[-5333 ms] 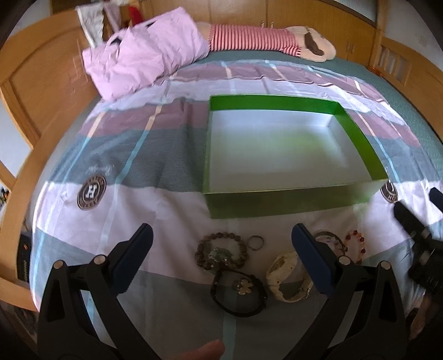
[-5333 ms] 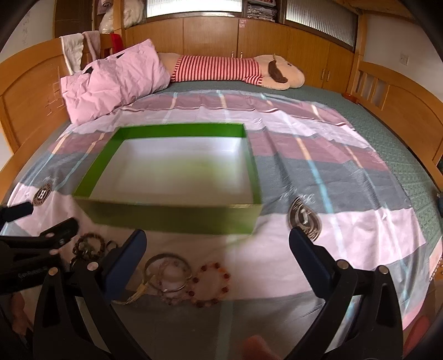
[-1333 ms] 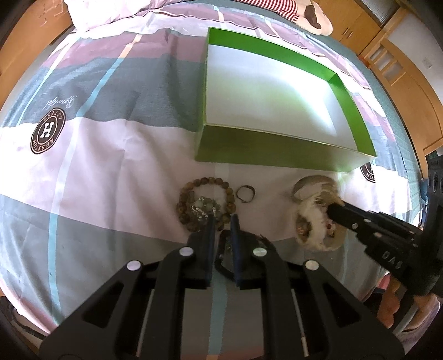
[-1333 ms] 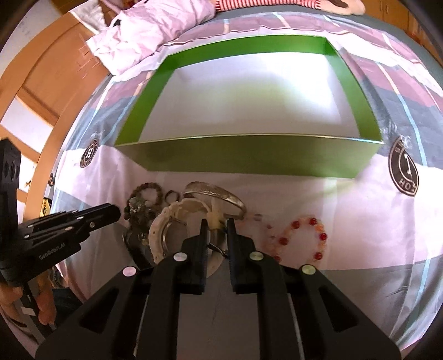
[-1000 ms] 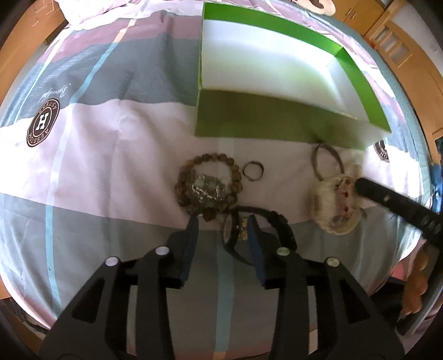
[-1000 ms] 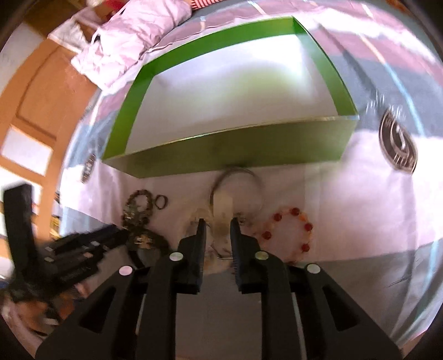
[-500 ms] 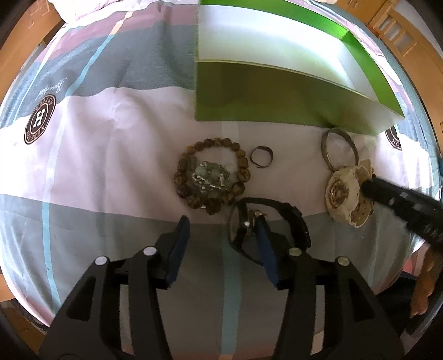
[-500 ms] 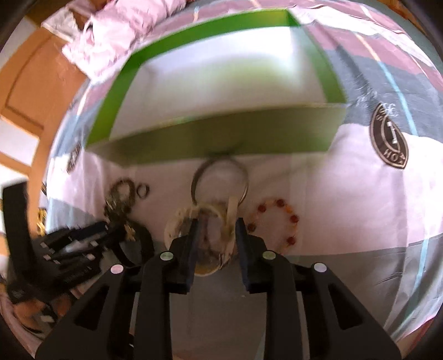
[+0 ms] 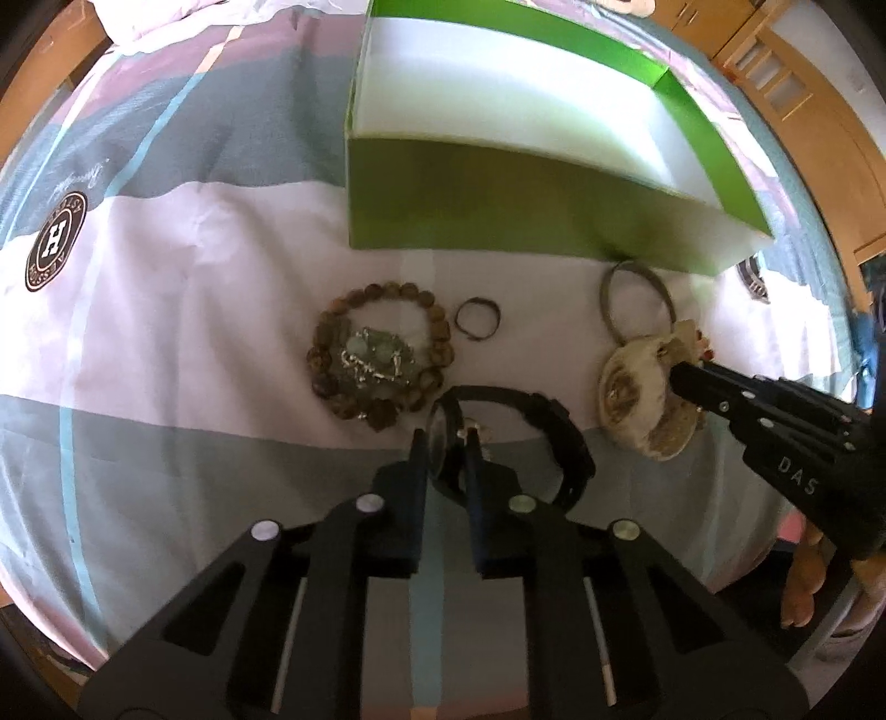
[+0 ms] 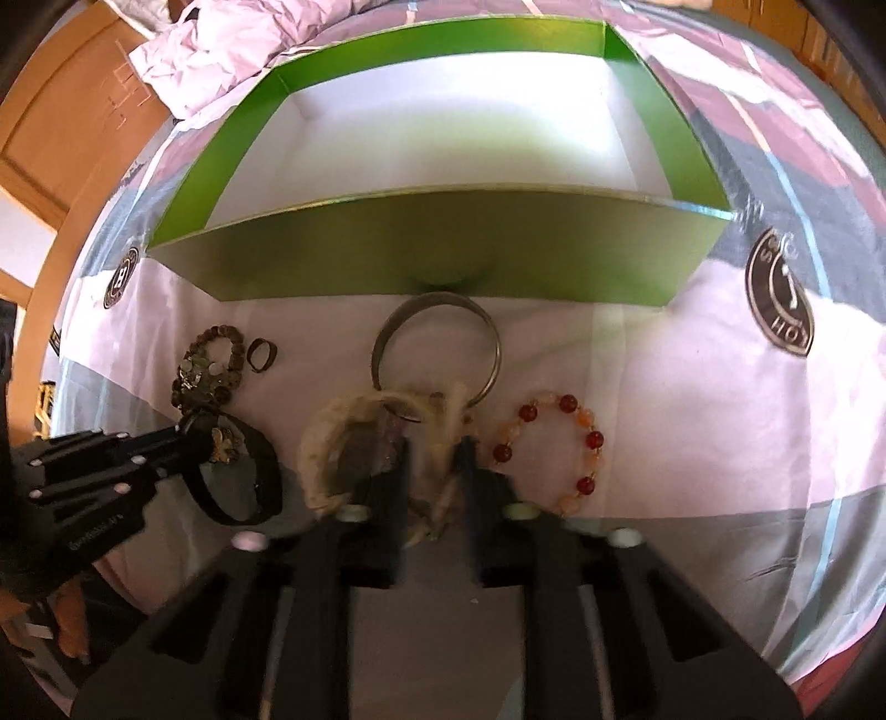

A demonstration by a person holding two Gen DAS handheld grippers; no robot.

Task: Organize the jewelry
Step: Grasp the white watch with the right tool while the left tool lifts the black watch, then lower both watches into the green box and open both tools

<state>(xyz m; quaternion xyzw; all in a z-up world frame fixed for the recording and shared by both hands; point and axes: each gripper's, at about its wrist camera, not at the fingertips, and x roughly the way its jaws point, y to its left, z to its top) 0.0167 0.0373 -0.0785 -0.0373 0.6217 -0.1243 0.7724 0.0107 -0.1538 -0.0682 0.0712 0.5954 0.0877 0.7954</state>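
An empty green box (image 9: pixel 476 199) with a white inside stands on the bed; it also shows in the right wrist view (image 10: pixel 443 249). In front of it lie a brown bead bracelet (image 9: pixel 382 354), a small ring (image 9: pixel 477 325), a metal bangle (image 10: pixel 437 343), a red and orange bead bracelet (image 10: pixel 554 454), a black watch (image 9: pixel 520 432) and a cream shell bracelet (image 10: pixel 354 443). My left gripper (image 9: pixel 447 443) is shut on the black watch's band. My right gripper (image 10: pixel 434 448) is shut on the cream shell bracelet (image 9: pixel 642 399).
The bedsheet (image 9: pixel 166 277) is striped pink, grey and white with round logos (image 9: pixel 55 241). A pink pillow (image 10: pixel 232 50) lies behind the box. Wooden bed frame (image 10: pixel 66 111) runs at the left.
Both grippers have narrowed since half a second ago: the left closed onto the black watch, the right onto the cream shell bracelet. Both cameras moved nearer the jewelry.
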